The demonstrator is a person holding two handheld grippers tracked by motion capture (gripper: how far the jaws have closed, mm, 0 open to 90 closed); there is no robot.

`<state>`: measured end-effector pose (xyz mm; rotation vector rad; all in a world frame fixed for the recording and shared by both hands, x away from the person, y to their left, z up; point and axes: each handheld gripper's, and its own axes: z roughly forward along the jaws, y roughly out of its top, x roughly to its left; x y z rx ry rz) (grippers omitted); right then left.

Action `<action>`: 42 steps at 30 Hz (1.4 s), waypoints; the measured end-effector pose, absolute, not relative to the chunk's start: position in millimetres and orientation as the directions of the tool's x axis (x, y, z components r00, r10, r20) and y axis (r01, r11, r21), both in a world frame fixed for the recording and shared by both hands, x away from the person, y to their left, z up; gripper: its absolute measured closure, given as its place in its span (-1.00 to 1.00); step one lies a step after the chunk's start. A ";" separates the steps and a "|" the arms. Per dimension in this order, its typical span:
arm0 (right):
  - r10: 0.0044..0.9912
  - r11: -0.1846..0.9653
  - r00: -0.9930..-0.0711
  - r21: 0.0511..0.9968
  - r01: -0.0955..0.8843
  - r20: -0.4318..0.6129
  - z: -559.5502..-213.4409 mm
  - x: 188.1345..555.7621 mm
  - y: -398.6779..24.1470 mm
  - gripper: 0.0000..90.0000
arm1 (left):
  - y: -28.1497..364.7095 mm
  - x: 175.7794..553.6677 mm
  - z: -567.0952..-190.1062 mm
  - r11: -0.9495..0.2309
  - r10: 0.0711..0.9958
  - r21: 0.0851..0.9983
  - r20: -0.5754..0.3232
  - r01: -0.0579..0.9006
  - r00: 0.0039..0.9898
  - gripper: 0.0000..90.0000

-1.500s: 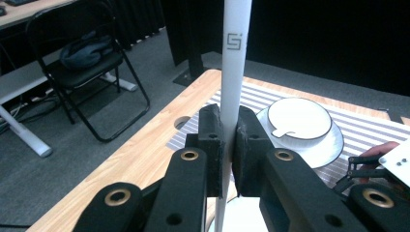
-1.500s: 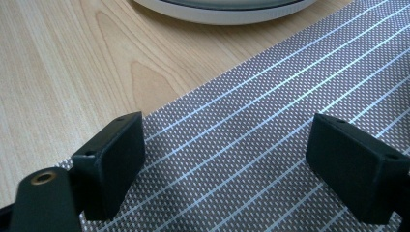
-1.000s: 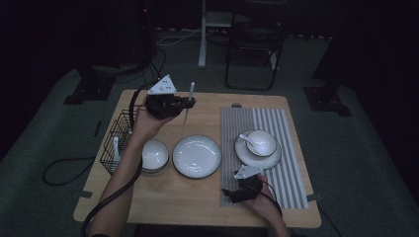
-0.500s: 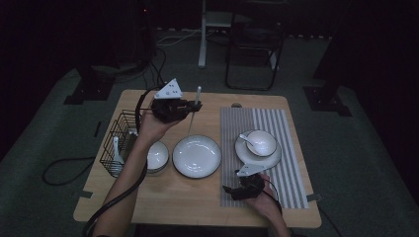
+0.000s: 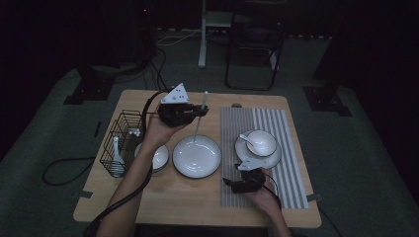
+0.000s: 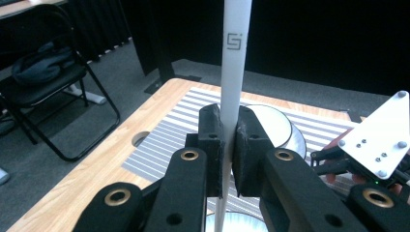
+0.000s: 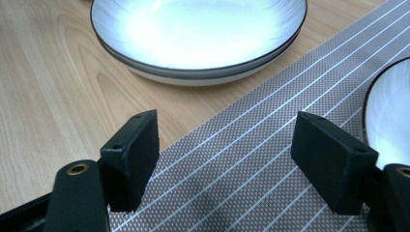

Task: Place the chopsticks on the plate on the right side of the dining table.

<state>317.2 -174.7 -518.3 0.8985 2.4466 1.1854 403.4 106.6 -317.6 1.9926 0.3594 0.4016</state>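
Carrying a white chopstick (image 6: pixel 233 87) upright in the clamped jaws of the left gripper (image 5: pixel 179 112) above the plate (image 5: pixel 196 156), right gripper (image 7: pixel 232 159) resting wide and empty, jaws just narrowing, over the striped mat (image 7: pixel 251 179); next, probably lowering it gently beside the plate.

The high view looks forward and down from above the person's side onto the whole worktop (image 5: pixel 163 195), far enough back to take in the floor and a chair (image 5: pixel 254 42) beyond its far edge. The left gripper view rides close behind the left claw (image 6: pixel 227 140), held above the worktop, and faces level across the striped mat (image 6: pixel 167 133) toward that chair (image 6: pixel 43 92) and the right claw (image 6: pixel 367 159). The right gripper view sits low and very near the surface, looking between the jaws of the right claw (image 7: pixel 225 154) at the mat (image 7: pixel 251 164) and the plate (image 7: pixel 198 36), both shared with the high view.
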 end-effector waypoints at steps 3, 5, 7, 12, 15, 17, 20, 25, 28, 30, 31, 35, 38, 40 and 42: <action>0.639 0.469 -0.769 0.782 0.410 0.020 -516.3 318.8 -174.1 -0.37 | 102.8 402.8 -319.7 -0.428 0.412 0.901 0.119 0.077 0.903 0.87; 0.641 0.466 -0.767 0.785 0.408 0.018 -514.7 319.7 -173.6 -0.33 | 101.1 402.6 -321.2 -0.427 0.407 0.901 0.117 0.075 0.906 0.87; 0.639 0.463 -0.769 0.790 0.402 0.017 -512.4 320.4 -173.6 -0.27 | 99.3 402.2 -322.8 -0.425 0.403 0.902 0.113 0.076 0.908 0.87; 0.642 0.454 -0.767 0.801 0.389 0.009 -505.3 323.7 -172.7 -0.12 | 94.3 400.3 -326.5 -0.419 0.392 0.905 0.110 0.071 0.913 0.87; 0.639 0.448 -0.769 0.808 0.383 0.009 -502.0 326.2 -171.7 -0.03 | 91.2 399.5 -328.5 -0.421 0.388 0.904 0.109 0.071 0.915 0.87; 0.639 0.449 -0.769 0.808 0.381 0.007 -500.7 327.7 -170.1 0.00 | 89.6 399.4 -329.9 -0.418 0.386 0.906 0.105 0.073 0.916 0.87; 0.639 0.448 -0.769 0.809 0.382 0.009 -499.7 329.0 -168.4 0.03 | 88.3 399.3 -331.6 -0.413 0.385 0.907 0.098 0.076 0.918 0.87; 0.639 0.446 -0.769 0.810 0.382 0.011 -497.7 333.7 -163.8 0.11 | 83.3 398.5 -336.9 -0.404 0.376 0.911 0.082 0.083 0.923 0.87; 0.637 0.447 -0.771 0.809 0.382 0.012 -497.0 336.1 -162.1 0.15 | 80.2 397.4 -340.2 -0.394 0.370 0.915 0.072 0.087 0.926 0.87; 0.639 0.439 -0.769 0.811 0.387 0.021 -496.7 337.9 -160.9 0.15 | 77.8 397.1 -342.1 -0.399 0.364 0.913 0.071 0.086 0.929 0.87; 0.638 0.435 -0.770 0.813 0.386 0.024 -496.9 339.0 -160.6 0.14 | 76.6 396.8 -342.7 -0.400 0.362 0.912 0.068 0.089 0.930 0.87; 0.645 0.421 -0.763 0.813 0.401 0.042 -498.0 341.6 -158.6 0.13 | 72.5 396.1 -345.0 -0.394 0.351 0.915 0.062 0.088 0.934 0.87; 0.640 0.414 -0.766 0.817 0.401 0.052 -498.1 343.3 -157.8 0.21 | 69.6 395.3 -346.3 -0.388 0.343 0.917 0.056 0.087 0.938 0.87; 0.641 0.404 -0.766 0.824 0.397 0.055 -497.7 344.2 -157.4 0.25 | 67.3 394.4 -347.2 -0.388 0.338 0.917 0.054 0.087 0.940 0.87; 0.637 0.394 -0.768 0.831 0.393 0.062 -496.9 345.3 -157.3 0.30 | 64.8 393.8 -347.9 -0.389 0.333 0.917 0.054 0.085 0.941 0.87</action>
